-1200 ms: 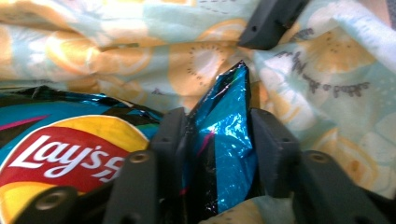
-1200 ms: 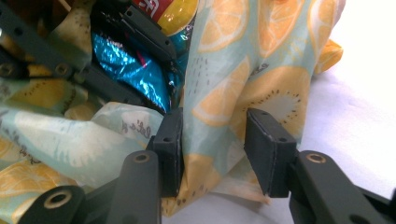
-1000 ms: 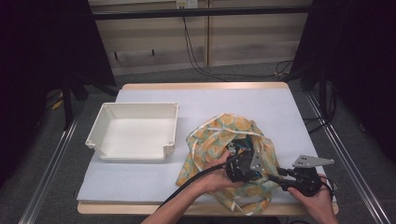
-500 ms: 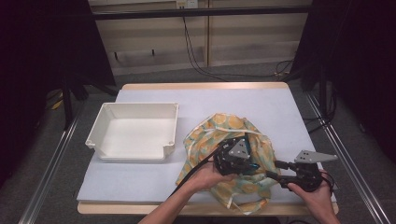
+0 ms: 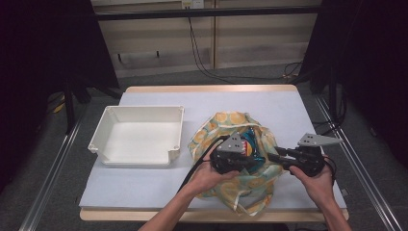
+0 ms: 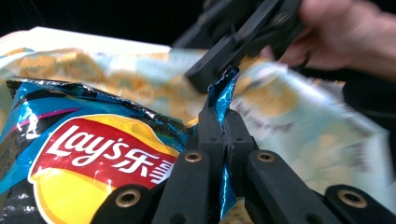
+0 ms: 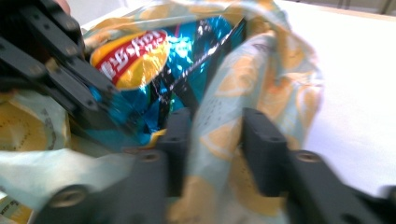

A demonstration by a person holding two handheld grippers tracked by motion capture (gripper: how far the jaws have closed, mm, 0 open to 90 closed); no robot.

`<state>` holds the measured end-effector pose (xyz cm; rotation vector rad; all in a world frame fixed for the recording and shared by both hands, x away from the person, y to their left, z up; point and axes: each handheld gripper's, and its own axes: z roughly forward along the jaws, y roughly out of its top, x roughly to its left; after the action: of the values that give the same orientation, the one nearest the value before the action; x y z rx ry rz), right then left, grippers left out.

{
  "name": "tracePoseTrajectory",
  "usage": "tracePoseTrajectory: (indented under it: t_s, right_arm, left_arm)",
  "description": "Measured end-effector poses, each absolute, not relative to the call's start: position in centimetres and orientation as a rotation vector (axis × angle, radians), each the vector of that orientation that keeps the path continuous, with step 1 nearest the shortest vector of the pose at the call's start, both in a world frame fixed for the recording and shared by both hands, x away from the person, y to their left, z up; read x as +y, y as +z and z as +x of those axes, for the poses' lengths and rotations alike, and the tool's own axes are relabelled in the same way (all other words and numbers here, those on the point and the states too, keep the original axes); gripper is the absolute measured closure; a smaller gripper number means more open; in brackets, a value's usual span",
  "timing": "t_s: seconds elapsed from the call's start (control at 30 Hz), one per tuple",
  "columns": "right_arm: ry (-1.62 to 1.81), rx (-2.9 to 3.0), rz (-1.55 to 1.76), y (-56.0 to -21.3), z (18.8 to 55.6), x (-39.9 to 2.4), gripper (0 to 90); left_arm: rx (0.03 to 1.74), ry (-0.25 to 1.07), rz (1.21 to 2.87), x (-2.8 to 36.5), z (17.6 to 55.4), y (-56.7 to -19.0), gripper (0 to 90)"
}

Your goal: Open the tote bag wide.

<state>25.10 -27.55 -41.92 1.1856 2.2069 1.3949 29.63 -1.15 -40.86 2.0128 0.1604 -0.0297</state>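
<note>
A cloth bag (image 5: 226, 122) printed with orange slices lies on the white table, and a blue Lay's chip bag (image 5: 248, 144) sticks out of its mouth. My left gripper (image 5: 256, 157) is shut on the chip bag's crimped top edge (image 6: 224, 88), with the foil pinched between the left gripper (image 6: 223, 123) pads. My right gripper (image 5: 270, 154) reaches in from the right. Its jaws have just been closing, and the cloth bag's rim (image 7: 219, 121) is bunched between them in the right gripper (image 7: 217, 135) view. The chip bag (image 7: 154, 60) lies just beyond that rim.
A white rectangular tray (image 5: 139, 108) stands on the table's left half, with nothing in it. Bare tabletop (image 5: 288, 108) stretches behind the cloth bag. Black cables run across the floor beyond the far edge, and metal rails flank the table.
Both hands have risen. The left gripper has drawn back to the left with the chip bag, whose blue foil now shows at the cloth bag's mouth. The right gripper moved up to the rim.
</note>
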Motion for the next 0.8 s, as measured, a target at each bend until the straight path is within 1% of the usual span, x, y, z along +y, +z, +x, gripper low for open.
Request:
tracePoseTrajectory:
  t_s: [0.03,0.07,0.13,0.17,0.33,0.8]
  right_arm:
    - [1.389,2.223,1.179,-42.2,25.2,-27.3,78.9]
    - [1.384,2.239,1.173,-42.4,25.3,-27.2,82.6]
    - [1.372,2.257,1.174,-43.0,25.4,-27.0,88.1]
    - [1.369,2.261,1.174,-43.2,25.5,-27.1,89.3]
    - [1.357,2.254,1.19,-43.8,25.5,-27.6,90.0]
    - [1.227,2.29,1.248,-45.9,25.9,-28.2,90.0]
  left_arm:
    - [0.159,-0.028,2.003,-0.9,29.6,-40.7,88.8]
    - [0.154,-0.021,1.994,-0.7,29.5,-40.4,88.7]
    - [0.165,-0.03,1.957,-0.3,29.4,-40.1,88.8]
    - [0.166,-0.023,1.937,-0.1,29.4,-39.9,88.8]
    - [0.18,-0.033,1.842,1.1,29.5,-38.9,88.8]
    - [0.176,-0.038,1.742,3.3,29.8,-37.1,88.8]
